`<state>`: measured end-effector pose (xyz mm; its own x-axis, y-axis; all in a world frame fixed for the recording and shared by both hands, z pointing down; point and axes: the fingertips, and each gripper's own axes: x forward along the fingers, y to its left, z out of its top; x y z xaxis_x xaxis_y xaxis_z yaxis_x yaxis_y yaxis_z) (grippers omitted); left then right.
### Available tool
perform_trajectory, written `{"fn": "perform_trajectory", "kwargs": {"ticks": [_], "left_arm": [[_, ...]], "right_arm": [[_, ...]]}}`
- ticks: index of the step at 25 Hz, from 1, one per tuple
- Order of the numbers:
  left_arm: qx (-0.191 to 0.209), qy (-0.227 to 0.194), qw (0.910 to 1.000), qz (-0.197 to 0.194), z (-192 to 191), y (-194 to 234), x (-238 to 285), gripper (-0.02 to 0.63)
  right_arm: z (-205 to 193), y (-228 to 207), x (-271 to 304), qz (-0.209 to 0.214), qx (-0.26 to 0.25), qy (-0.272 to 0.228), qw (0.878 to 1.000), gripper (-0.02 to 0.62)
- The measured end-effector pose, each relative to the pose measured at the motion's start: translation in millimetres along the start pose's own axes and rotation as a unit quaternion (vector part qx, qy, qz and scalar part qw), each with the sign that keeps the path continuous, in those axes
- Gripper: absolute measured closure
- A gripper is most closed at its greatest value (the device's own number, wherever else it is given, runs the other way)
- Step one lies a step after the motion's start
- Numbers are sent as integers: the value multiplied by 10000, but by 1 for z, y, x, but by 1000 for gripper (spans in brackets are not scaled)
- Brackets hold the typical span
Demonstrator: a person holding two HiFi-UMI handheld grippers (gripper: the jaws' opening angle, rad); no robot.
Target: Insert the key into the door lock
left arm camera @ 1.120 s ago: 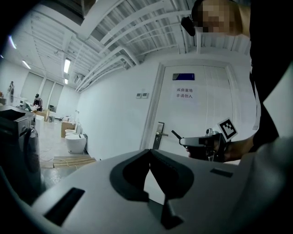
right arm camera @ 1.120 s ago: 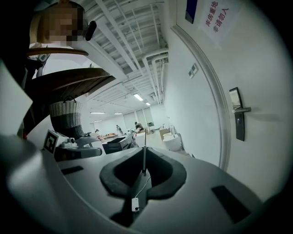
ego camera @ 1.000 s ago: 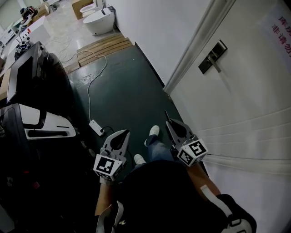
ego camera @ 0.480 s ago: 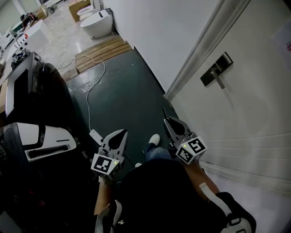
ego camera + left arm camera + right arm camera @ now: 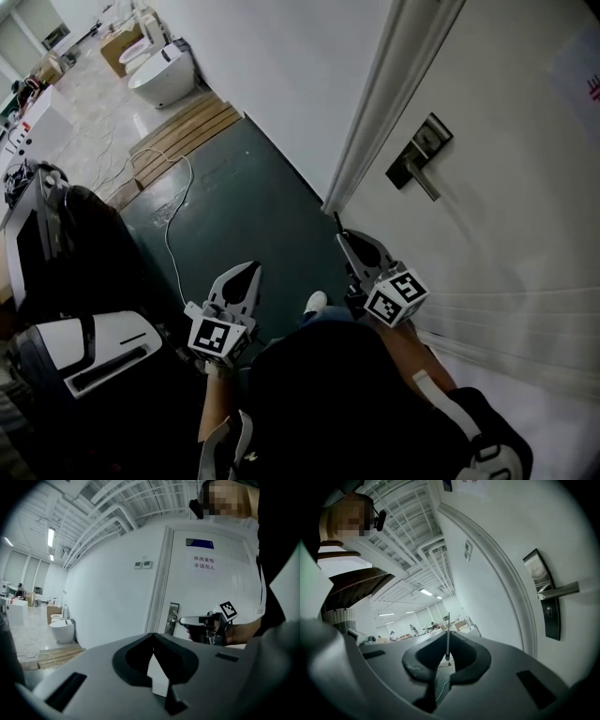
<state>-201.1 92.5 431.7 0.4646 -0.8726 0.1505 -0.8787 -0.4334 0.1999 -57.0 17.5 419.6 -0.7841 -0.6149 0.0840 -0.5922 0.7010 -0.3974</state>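
A white door (image 5: pixel 506 216) filled the frame's right, bearing one lock plate (image 5: pixel 417 153). Of two grippers, the right gripper (image 5: pixel 347 240) clenched one key (image 5: pixel 447 641); the left gripper (image 5: pixel 249 270) sat closed, empty.

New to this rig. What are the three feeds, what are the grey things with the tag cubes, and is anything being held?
There is no robot here: a person holds a two-jaw gripper in each hand. The head view comes from a camera on the person's head, looking down at the left gripper and the right gripper. The cubes with square markers are part of the grippers. The other two views each come from a camera riding on one gripper, looking along its jaws. There is no table, just a dark green floor and a white door with a lock plate and lever handle. The right gripper's jaws are shut on a thin key, which is apart from the lock and not yet inserted. The left gripper's jaws are shut with nothing between them.
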Motion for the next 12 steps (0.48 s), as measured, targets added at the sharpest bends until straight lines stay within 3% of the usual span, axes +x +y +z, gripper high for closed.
{"fn": "perform_trajectory", "kwargs": {"ticks": [6,12], "left_arm": [[262,-45,9990,-359,0,-2,63,597],[230,208,9967,-755,5,-18,103,597]], "right_arm": [[20,-58,-4,-308,189,-226,9991,563],[28,-94,-21,-658,566,-424,9953,563]]}}
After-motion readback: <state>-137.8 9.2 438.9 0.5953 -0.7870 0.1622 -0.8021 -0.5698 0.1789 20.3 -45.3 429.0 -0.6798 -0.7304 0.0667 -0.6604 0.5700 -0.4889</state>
